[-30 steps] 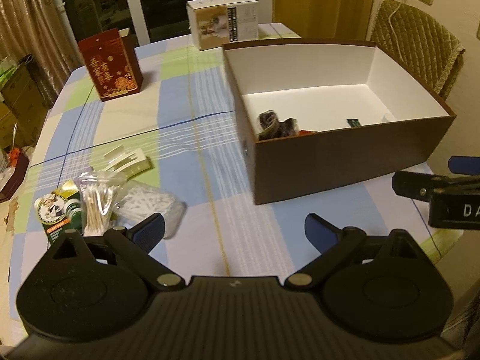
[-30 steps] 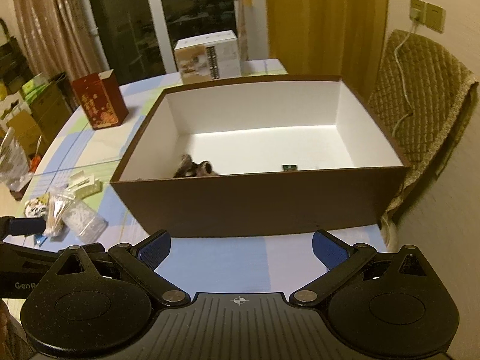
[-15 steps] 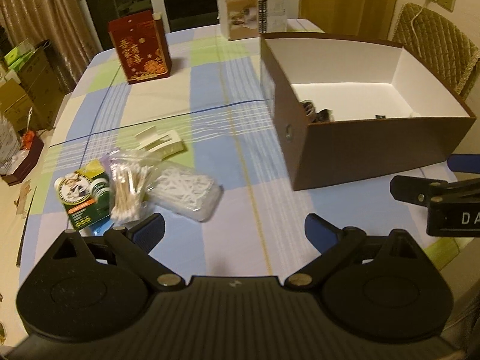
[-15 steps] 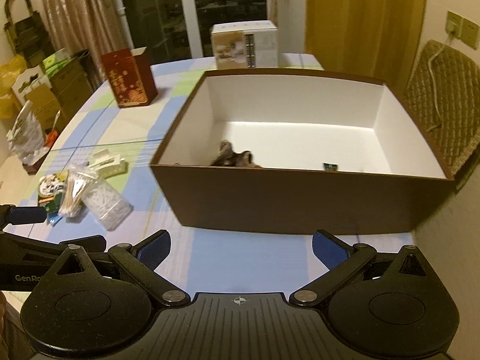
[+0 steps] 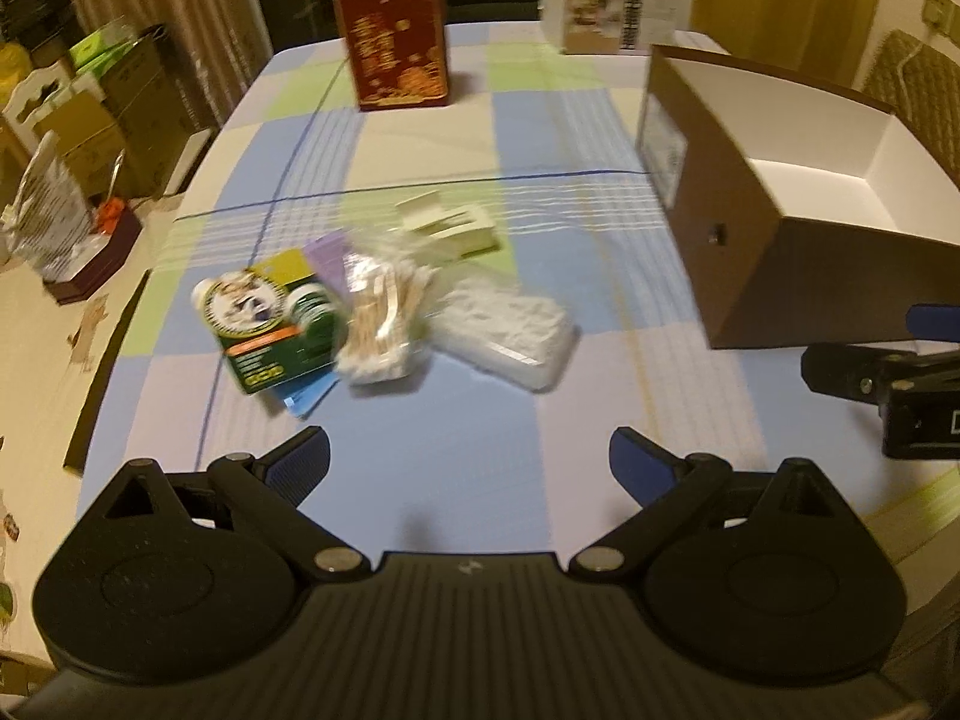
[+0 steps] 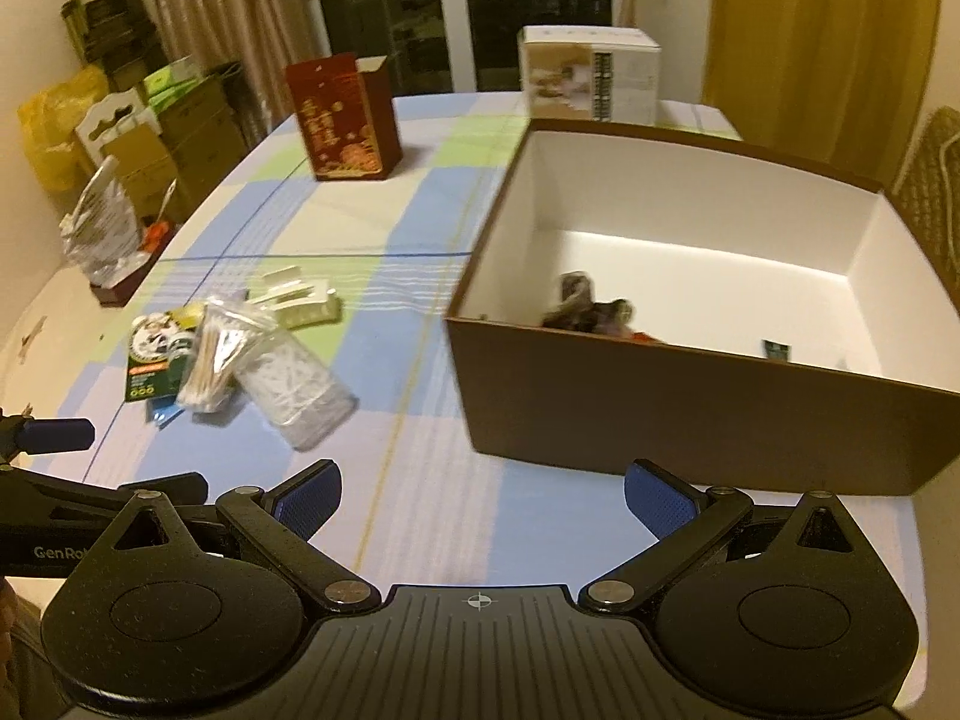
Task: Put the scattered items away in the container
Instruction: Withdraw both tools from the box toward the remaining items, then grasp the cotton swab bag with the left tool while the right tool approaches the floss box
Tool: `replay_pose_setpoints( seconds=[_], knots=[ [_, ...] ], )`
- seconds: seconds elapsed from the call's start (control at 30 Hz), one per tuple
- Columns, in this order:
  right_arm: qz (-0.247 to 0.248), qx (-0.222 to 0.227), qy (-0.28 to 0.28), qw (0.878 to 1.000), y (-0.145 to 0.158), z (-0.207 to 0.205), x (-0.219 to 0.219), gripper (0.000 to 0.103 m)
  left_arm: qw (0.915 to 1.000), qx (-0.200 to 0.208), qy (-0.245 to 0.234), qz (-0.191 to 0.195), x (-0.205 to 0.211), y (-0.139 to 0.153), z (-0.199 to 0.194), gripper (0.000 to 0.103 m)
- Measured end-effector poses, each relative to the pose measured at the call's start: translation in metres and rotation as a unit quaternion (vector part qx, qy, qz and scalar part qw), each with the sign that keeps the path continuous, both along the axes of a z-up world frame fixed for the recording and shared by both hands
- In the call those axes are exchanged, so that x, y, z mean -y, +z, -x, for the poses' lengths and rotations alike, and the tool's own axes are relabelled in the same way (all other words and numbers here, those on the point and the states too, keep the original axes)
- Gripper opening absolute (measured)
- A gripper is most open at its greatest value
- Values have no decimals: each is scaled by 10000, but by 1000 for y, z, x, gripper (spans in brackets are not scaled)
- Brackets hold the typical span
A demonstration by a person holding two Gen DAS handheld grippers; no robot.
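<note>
Both the left tongs [image 5: 469, 459] and the right tongs [image 6: 483, 495] hang released and empty above the checked counter [image 5: 540, 120]. The large brown cardboard box with white lining [image 6: 690, 402] stands right of the crinkly clear bag of cotton swabs [image 5: 384, 324]. Only the right view shows the dark bundle [image 6: 585, 309] inside the box.

This is a home, a dining room at night. A table with a checked blue, green and white cloth [image 6: 420, 228] stands before beige curtains [image 6: 198, 0], a dark glass door [image 6: 456, 6], stacked cardboard boxes [image 6: 150, 138] and a quilted padded chair [image 5: 918, 90].
</note>
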State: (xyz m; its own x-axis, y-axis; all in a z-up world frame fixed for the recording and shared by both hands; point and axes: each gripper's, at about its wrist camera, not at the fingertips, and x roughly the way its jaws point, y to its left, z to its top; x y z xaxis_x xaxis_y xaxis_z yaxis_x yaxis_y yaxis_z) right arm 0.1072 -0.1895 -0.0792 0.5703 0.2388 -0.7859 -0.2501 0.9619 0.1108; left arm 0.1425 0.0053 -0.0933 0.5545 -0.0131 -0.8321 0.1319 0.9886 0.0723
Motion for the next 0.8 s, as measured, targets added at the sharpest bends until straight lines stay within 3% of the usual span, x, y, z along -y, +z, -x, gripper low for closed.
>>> replay_pose_setpoints(
  seconds=[0.37,0.63,0.7,0.8],
  knots=[
    [54,-50,435,9990,-19,-11,-40,103,9992,154,33,-371,-29,-5,-9,98],
    [397,148,1368,9897,-36,-20,-76,103,9967,212,-633,-452,-33,-9,-24,91],
    [466,205,1551,9866,-40,-23,-81,103,9953,169,-837,-459,-32,-12,-29,81],
    [425,230,1738,9836,-45,-29,-86,103,9921,90,-1151,-497,-31,-18,-37,77]
  ],
)
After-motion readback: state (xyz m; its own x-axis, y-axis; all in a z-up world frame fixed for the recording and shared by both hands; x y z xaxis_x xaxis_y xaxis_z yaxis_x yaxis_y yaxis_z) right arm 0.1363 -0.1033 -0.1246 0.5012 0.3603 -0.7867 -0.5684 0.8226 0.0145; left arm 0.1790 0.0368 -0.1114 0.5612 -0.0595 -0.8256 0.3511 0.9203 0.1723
